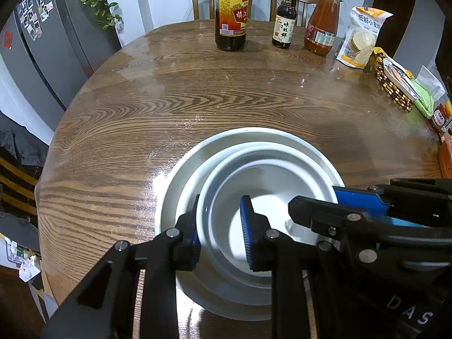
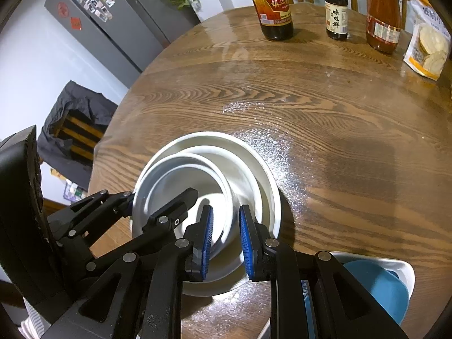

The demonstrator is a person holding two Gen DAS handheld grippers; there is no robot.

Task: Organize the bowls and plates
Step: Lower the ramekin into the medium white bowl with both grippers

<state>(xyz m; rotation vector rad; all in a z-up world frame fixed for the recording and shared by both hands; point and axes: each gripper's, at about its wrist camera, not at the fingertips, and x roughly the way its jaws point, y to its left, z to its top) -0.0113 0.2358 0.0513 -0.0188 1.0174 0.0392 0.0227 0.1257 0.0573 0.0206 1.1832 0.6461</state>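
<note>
A white bowl point(image 1: 265, 186) point(image 2: 169, 175) sits inside a larger white deep plate point(image 1: 180, 175) point(image 2: 254, 175) on the round wooden table point(image 1: 169, 99). My left gripper point(image 1: 221, 199) straddles the bowl's left wall, one blue pad outside and one inside, shut on it. My right gripper point(image 2: 226, 207) is shut on the opposite wall in the same way. Each gripper also shows in the other's view: the right gripper point(image 1: 313, 195) at the bowl's right rim, the left gripper point(image 2: 161, 193) at its left rim. The bowl's base is hidden, so I cannot tell whether it rests on the plate.
A blue bowl point(image 2: 375, 288) lies in a white container point(image 2: 406, 268) at the near right. At the far side stand a vinegar bottle point(image 1: 231, 14), a soy bottle point(image 1: 285, 19), a red sauce jar point(image 1: 322, 25) and a flour bag point(image 1: 361, 36). Snack packets point(image 1: 395, 84) line the right edge.
</note>
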